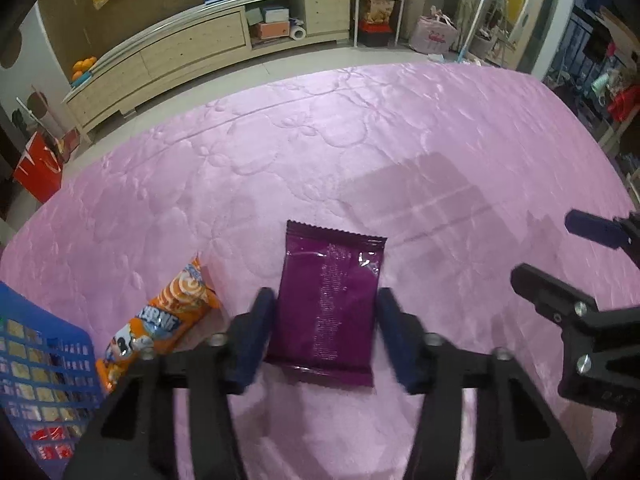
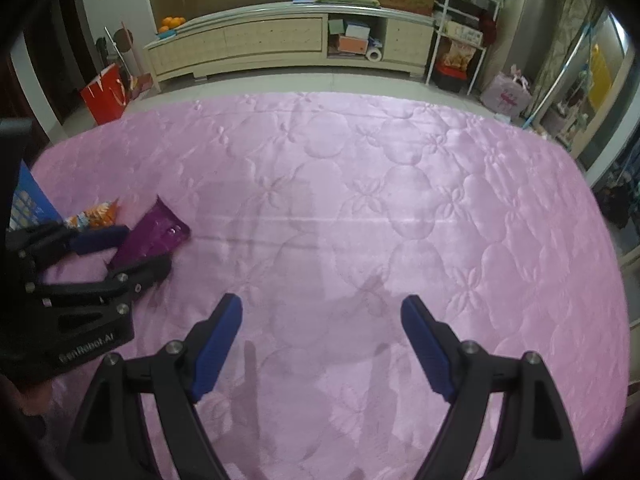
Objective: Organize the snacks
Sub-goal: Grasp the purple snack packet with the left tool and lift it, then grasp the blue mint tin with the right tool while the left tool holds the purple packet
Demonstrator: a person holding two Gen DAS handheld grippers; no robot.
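A purple snack packet (image 1: 332, 304) lies lengthwise on the pink quilted cover (image 1: 360, 140). My left gripper (image 1: 326, 320) straddles its near half, and both blue pads touch its long edges. Seen from the right wrist view, the purple packet (image 2: 154, 232) bows upward between the left gripper's (image 2: 120, 252) fingers. An orange snack packet (image 1: 168, 320) lies just left of it, beside a blue mesh basket (image 1: 40, 380) that holds several small packets. My right gripper (image 2: 322, 320) hovers open over bare cover, with nothing between its fingers, to the right of the purple packet.
The pink cover (image 2: 360, 200) stretches wide ahead and to the right. Beyond its far edge are a tiled floor, a long pale cabinet (image 2: 280, 40) and a red paper bag (image 2: 106, 94). The basket (image 2: 28, 200) stands at the cover's left edge.
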